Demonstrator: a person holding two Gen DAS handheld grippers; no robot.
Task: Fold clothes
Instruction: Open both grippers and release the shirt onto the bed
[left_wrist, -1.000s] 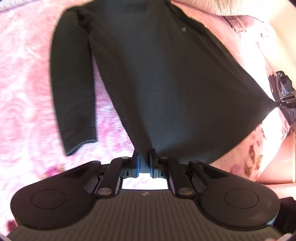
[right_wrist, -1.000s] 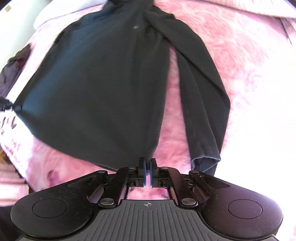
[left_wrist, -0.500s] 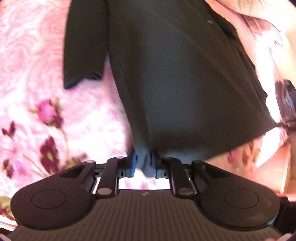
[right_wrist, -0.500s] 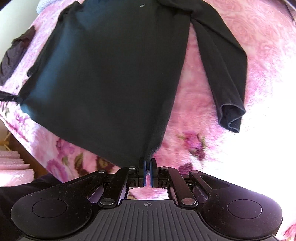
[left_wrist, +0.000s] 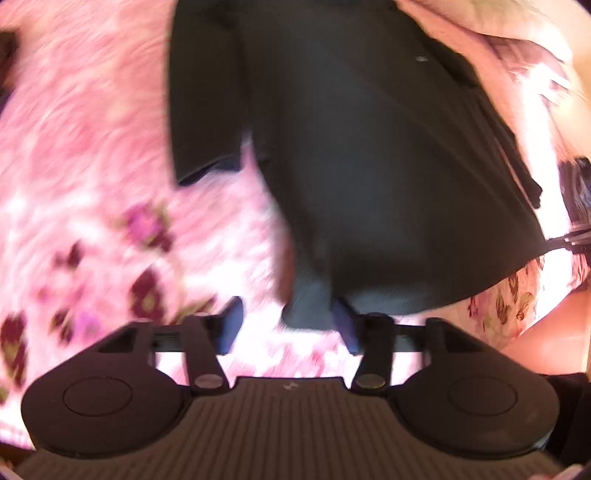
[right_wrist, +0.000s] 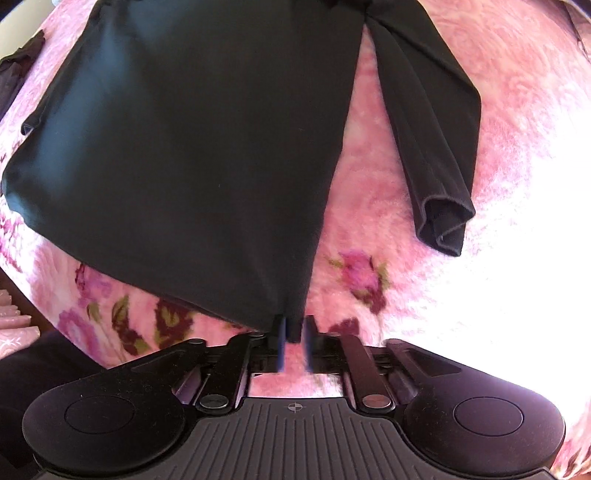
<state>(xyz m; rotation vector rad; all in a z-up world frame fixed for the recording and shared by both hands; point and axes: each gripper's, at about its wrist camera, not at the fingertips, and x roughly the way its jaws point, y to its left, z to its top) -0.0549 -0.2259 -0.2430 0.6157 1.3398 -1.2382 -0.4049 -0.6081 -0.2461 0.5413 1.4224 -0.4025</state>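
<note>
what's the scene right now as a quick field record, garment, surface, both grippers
garment: black long-sleeve shirt, spread flat, hem toward the cameras
surface: pink floral blanket
left gripper: open, hem corner lying loose between its fingers
right gripper: slightly open, hem corner between its fingers
sleeves: one sleeve lies beside the body, cuff open
other item: dark cloth at the blanket's far edge
</note>
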